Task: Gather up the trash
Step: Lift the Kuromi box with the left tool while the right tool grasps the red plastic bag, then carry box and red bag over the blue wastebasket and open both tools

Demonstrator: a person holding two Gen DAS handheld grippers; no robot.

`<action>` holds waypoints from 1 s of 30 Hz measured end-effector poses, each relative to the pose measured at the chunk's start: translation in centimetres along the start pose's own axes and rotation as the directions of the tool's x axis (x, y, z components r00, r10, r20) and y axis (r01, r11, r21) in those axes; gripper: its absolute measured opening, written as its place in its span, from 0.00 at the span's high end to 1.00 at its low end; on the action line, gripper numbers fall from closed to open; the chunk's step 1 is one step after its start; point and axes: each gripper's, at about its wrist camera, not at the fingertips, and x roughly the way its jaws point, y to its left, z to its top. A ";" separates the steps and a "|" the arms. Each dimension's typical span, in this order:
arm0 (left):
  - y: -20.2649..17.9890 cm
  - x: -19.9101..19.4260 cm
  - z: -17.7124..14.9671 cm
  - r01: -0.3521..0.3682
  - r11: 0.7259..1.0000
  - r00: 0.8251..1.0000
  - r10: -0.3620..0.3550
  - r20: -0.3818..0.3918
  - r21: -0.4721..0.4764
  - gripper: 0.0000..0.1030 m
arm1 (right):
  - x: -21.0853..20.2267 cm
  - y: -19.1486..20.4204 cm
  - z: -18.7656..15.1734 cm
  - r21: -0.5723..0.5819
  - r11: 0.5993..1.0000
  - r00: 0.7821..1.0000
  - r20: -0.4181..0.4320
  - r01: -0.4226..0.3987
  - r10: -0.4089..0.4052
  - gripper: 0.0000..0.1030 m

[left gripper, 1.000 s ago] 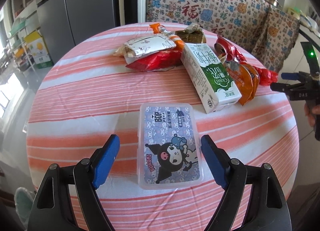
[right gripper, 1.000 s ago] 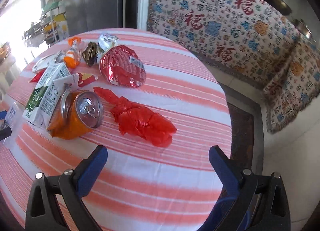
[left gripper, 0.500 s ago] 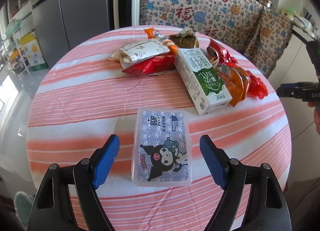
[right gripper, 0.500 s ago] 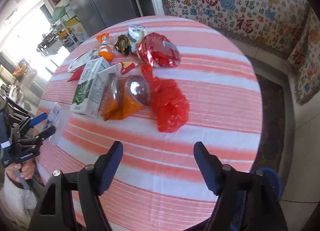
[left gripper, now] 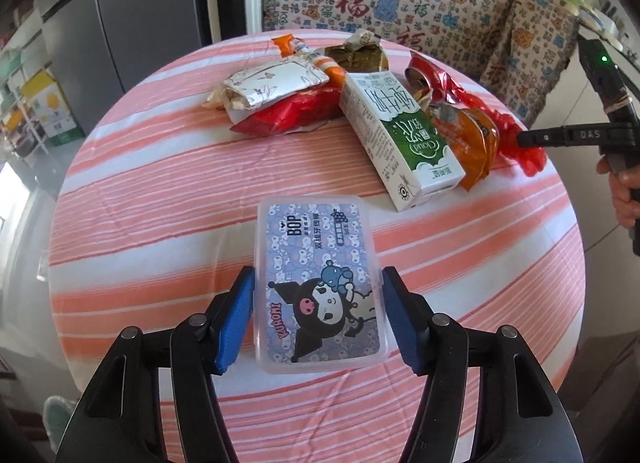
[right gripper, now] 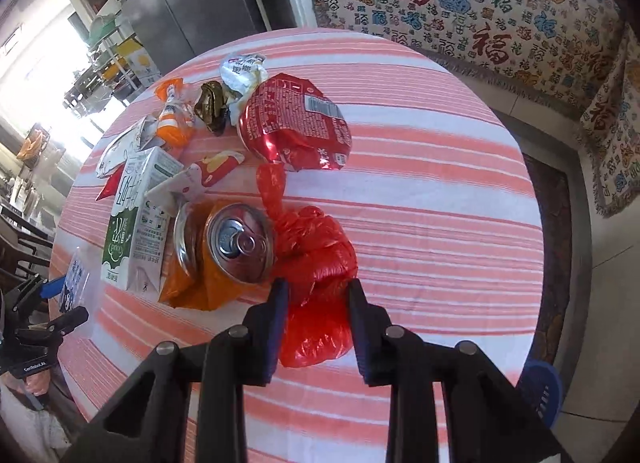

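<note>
A clear plastic box with a cartoon label lies on the round striped table. My left gripper has closed around its two long sides, pads touching. My right gripper is shut on a crumpled red plastic bag lying on the table. Beside the bag lie a crushed orange can, a green and white milk carton and a red foil lid. The carton and can also show in the left wrist view.
Wrappers lie further back: a silver foil pack, a red packet, an orange pouch, crumpled foil. A patterned sofa cover and a grey fridge stand beyond the table.
Both grippers moved forward and closed: the left onto the cartoon box, the right onto the red bag. Earlier both were wide open and back from these things.
</note>
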 end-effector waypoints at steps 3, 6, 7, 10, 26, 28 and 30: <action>-0.3 -1.4 -0.2 0.021 1.000 1.000 -0.020 0.019 -0.021 0.38 | -2.5 -0.8 -1.6 0.059 0.998 0.998 0.056 -0.029 0.026 0.72; -1.6 -2.9 -0.3 0.018 1.000 0.999 -0.017 0.040 -0.021 0.38 | -4.9 -1.8 -4.2 0.098 0.994 0.995 0.098 -0.040 0.030 0.72; -2.1 -3.4 -0.3 0.029 0.999 0.998 -0.028 0.047 -0.021 0.38 | -5.6 -2.4 -5.4 0.117 0.992 0.994 0.105 -0.039 0.027 0.72; -4.9 -4.5 -0.1 0.075 0.997 0.995 -0.074 0.068 -0.013 0.38 | -7.1 -4.4 -8.5 0.166 0.986 0.992 0.128 -0.008 -0.013 0.72; -32.5 0.3 3.8 0.392 0.899 0.918 -0.396 -0.021 0.195 0.38 | -10.7 -21.7 -20.4 0.444 0.861 0.940 0.104 0.248 -0.325 0.72; -35.9 2.1 3.4 0.418 0.883 0.908 -0.415 -0.061 0.212 0.38 | -10.6 -23.5 -21.9 0.481 0.841 0.943 0.082 0.247 -0.323 0.72; -38.9 3.7 2.7 0.436 0.869 0.900 -0.426 -0.095 0.234 0.38 | -10.5 -25.3 -23.1 0.518 0.820 0.944 0.067 0.243 -0.323 0.72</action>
